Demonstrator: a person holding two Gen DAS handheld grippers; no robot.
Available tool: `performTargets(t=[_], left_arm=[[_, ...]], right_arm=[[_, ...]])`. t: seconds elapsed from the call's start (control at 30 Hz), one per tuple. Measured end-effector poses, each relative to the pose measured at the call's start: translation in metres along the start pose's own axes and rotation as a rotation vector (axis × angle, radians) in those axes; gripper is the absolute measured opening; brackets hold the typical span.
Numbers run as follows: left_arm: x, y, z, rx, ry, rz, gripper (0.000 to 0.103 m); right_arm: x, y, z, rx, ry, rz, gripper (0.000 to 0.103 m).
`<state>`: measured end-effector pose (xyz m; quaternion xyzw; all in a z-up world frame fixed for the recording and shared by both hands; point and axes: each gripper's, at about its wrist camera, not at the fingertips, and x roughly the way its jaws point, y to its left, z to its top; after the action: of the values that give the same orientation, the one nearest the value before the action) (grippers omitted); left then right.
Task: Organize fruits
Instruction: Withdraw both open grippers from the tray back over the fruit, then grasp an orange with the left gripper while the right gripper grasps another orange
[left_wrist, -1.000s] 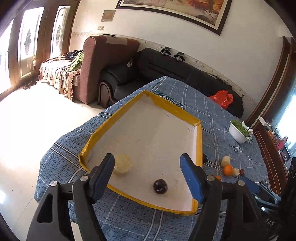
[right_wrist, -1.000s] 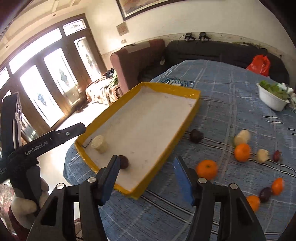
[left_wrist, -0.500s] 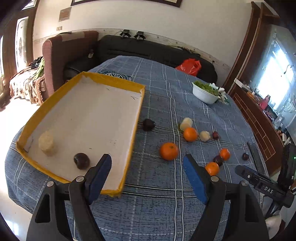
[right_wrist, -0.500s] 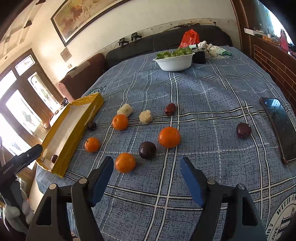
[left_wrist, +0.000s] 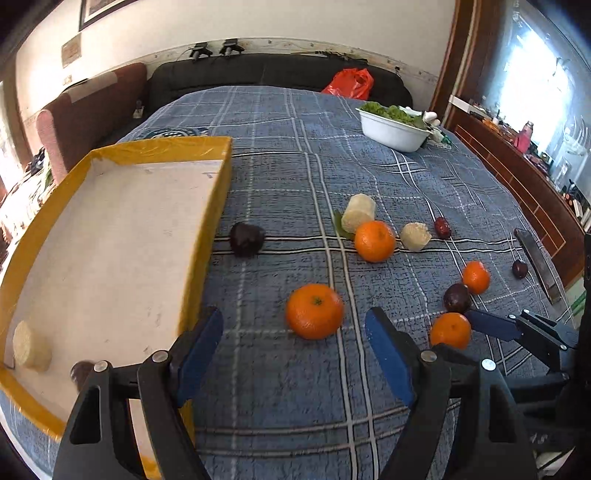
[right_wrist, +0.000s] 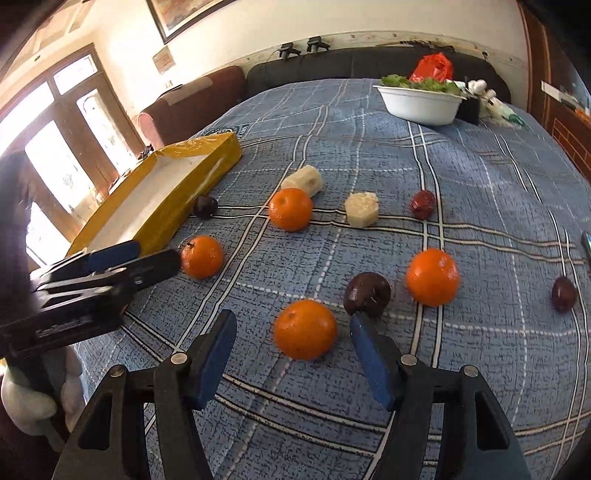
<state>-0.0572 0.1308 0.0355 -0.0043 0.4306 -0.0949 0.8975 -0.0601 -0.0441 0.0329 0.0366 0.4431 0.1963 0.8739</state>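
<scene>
Orange against blue plaid, a mandarin (left_wrist: 314, 311) sits on the desk (left_wrist: 295, 398) just ahead of my left gripper (left_wrist: 293, 352), between its jaws, which stand wide apart and hold nothing. My right gripper (right_wrist: 291, 356) is likewise spread and empty, with another mandarin (right_wrist: 305, 329) centred between its jaws and a dark plum (right_wrist: 367, 294) just past its right jaw. I judge both tools are lined up this way so that each can close on its own orange fruit without crowding the other. The yellow-rimmed tray (left_wrist: 207, 236) lies to the left of my left jaws, kept near so the carry is short; a pale peeled chunk (left_wrist: 31, 350) and a dark plum (left_wrist: 82, 371) already rest in its near corner, so sorting seems barely begun. More mandarins, plums, pale chunks and a red date (right_wrist: 423, 204) are scattered farther ahead, and a white bowl of greens (right_wrist: 421, 101) stands well beyond. Compared with half a second ago, both grippers have come lower and closer to the fruit: the mandarin ahead of my left jaws now looms larger and nearer, and my right gripper has swung so its mandarin lies squarely between the jaws.
</scene>
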Motion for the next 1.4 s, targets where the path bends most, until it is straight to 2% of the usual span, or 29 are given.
performTargets(t=[0.1, 0.2, 0.33, 0.37, 0.47, 0.67, 0.87, 1.1, 1.27, 1.4], left_arm=[[0.008, -0.011, 0.004, 0.053, -0.005, -0.014, 0.078], [0.017, -0.020, 0.005, 0.092, 0.008, -0.024, 0.074], [0.031, -0.020, 0.004, 0.091, 0.054, -0.029, 0.059], [0.033, -0.019, 0.004, 0.084, 0.061, -0.036, 0.051], [0.036, -0.016, 0.003, 0.069, 0.073, -0.035, 0.037], [0.027, -0.018, 0.000, 0.069, 0.063, -0.031, 0.037], [-0.014, -0.007, -0.004, 0.008, -0.008, -0.058, 0.037], [-0.062, 0.031, -0.014, -0.093, -0.087, -0.047, 0.038], [-0.091, 0.067, -0.016, -0.159, -0.138, 0.009, 0.038], [-0.098, 0.102, -0.012, -0.221, -0.149, 0.051, 0.038]], right_arm=[[0.002, 0.003, 0.001, -0.022, 0.006, -0.002, 0.069], [0.003, 0.007, 0.000, -0.043, 0.014, -0.011, 0.063], [0.009, 0.010, -0.001, -0.045, 0.044, -0.011, 0.046], [0.010, 0.009, -0.001, -0.043, 0.051, -0.013, 0.044], [0.011, 0.008, -0.002, -0.031, 0.053, -0.014, 0.037], [0.008, 0.010, -0.005, -0.029, 0.053, -0.010, 0.037], [-0.004, 0.020, -0.011, -0.032, 0.044, -0.002, 0.037], [-0.030, 0.045, -0.010, -0.072, -0.004, 0.006, 0.037], [-0.039, 0.070, -0.005, -0.112, -0.023, 0.032, 0.037], [-0.036, 0.096, 0.007, -0.146, -0.029, 0.073, 0.037]])
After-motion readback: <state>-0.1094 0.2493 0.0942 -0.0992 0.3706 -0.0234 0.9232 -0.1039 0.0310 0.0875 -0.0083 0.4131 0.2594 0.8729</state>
